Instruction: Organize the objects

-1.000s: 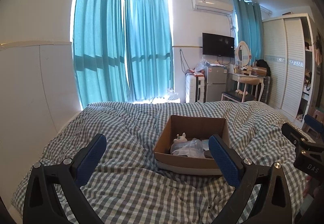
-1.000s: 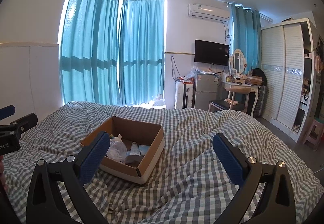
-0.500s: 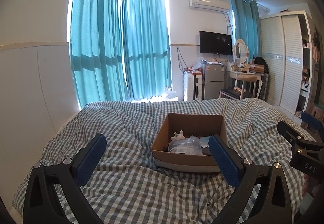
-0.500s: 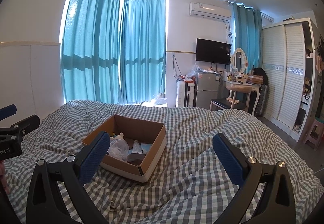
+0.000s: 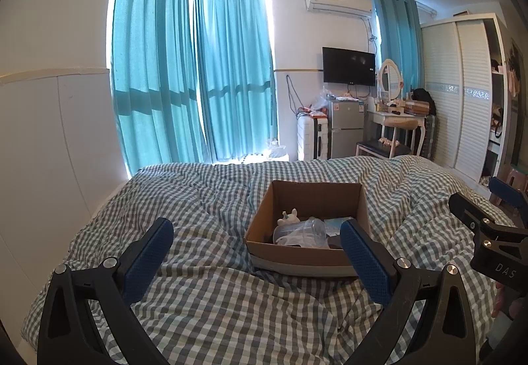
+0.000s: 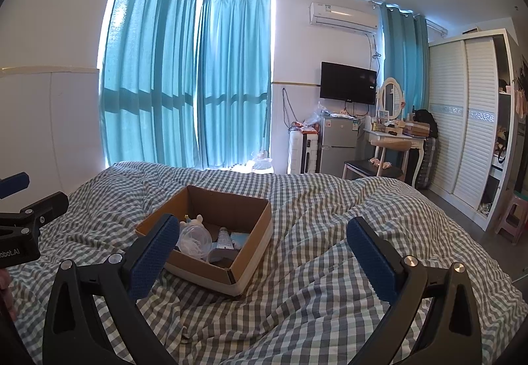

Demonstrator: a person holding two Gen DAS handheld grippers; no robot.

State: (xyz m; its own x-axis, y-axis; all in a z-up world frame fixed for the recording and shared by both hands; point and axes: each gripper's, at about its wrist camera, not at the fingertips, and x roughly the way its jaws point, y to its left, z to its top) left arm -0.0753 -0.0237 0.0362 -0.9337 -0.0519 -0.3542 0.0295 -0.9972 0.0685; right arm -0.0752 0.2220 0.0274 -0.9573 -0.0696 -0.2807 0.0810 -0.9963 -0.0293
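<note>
Currently, the bed [image 5: 211, 305], covered with a grey-and-white checked duvet, fills the lower half of both wrist views and carries every task item. Teal curtains [image 5: 198, 75] hang behind it.

An open cardboard box [image 5: 297, 261] rests on the duvet near the middle of the bed, with its flaps out of the way and its interior exposed. Its outline appears close to square, so no clear long axis is apparent.

Both tools hover above the duvet, short of the box, and neither touches it. The left hand-held gripper [image 5: 257, 253] has its jaws wide apart and holds nothing. The right hand-held gripper [image 6: 264, 243] is likewise spread wide and empty.

Key relation: from the left hand-held gripper the box lies ahead and to the right of centre, with the right finger overlapping the box's near right corner in the picture. From the right hand-held gripper the box lies ahead and to the left, with the left finger crossing its near left corner. The box therefore sits between the two tools. Neither is clearly nearer, though the left tool faces the near wall more squarely.

Contents, by size: a clear plastic container [image 5: 302, 231] leans at the near side; a white tube [image 6: 224, 238] lies beside it; a small white figurine [image 5: 288, 217] stands behind. Other items are too small to identify.
</note>
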